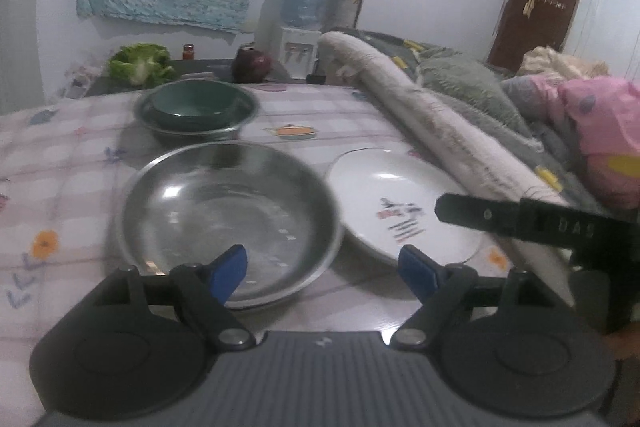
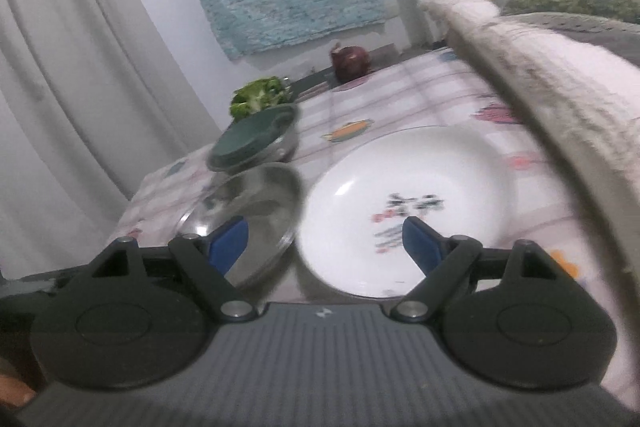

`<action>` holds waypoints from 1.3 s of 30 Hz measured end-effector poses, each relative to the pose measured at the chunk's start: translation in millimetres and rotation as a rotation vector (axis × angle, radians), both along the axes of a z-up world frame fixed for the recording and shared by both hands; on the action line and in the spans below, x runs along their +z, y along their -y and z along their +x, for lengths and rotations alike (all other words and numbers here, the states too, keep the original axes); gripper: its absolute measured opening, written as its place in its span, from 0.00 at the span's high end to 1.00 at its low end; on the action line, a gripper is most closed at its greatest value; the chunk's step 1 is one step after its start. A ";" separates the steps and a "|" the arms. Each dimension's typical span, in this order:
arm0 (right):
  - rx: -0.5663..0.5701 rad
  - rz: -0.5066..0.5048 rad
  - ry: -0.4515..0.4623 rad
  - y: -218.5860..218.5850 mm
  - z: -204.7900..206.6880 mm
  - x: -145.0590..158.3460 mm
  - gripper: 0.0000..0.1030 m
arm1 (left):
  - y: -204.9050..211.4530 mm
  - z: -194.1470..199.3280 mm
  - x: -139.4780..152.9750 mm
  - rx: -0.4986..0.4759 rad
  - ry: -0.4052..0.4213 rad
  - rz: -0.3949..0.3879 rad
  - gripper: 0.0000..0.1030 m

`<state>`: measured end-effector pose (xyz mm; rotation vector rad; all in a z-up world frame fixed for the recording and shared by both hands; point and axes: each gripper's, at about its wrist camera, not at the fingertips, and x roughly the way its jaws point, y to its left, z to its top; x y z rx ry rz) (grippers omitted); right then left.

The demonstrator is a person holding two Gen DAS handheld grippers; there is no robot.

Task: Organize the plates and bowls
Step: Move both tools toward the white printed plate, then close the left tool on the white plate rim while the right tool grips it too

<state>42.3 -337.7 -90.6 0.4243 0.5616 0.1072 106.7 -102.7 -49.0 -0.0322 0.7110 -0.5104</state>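
Plates: two, side by side on the checked cloth of the bed [image 1: 72,163], rims almost touching.
Steel plate [image 1: 228,219]: round, shiny metal, deep, on the left.
White plate [image 1: 400,203]: round, glossy, small printed picture in the middle, beside a rolled grey-white blanket [image 1: 432,131].
Bowls: two, behind the steel plate; a dark green bowl [image 1: 192,107] sits inside a steel bowl [image 1: 236,125].
Left claw [image 1: 322,269]: blue pads wide apart, holding nothing, above the near rims.
Right claw [image 2: 326,245]: spread wide, empty, over the white plate [image 2: 404,195].
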 end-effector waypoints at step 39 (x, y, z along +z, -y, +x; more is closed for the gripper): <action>0.042 -0.072 -0.097 102.1 85.3 -60.5 0.76 | 79.7 25.4 -62.3 0.123 -0.099 -0.077 0.64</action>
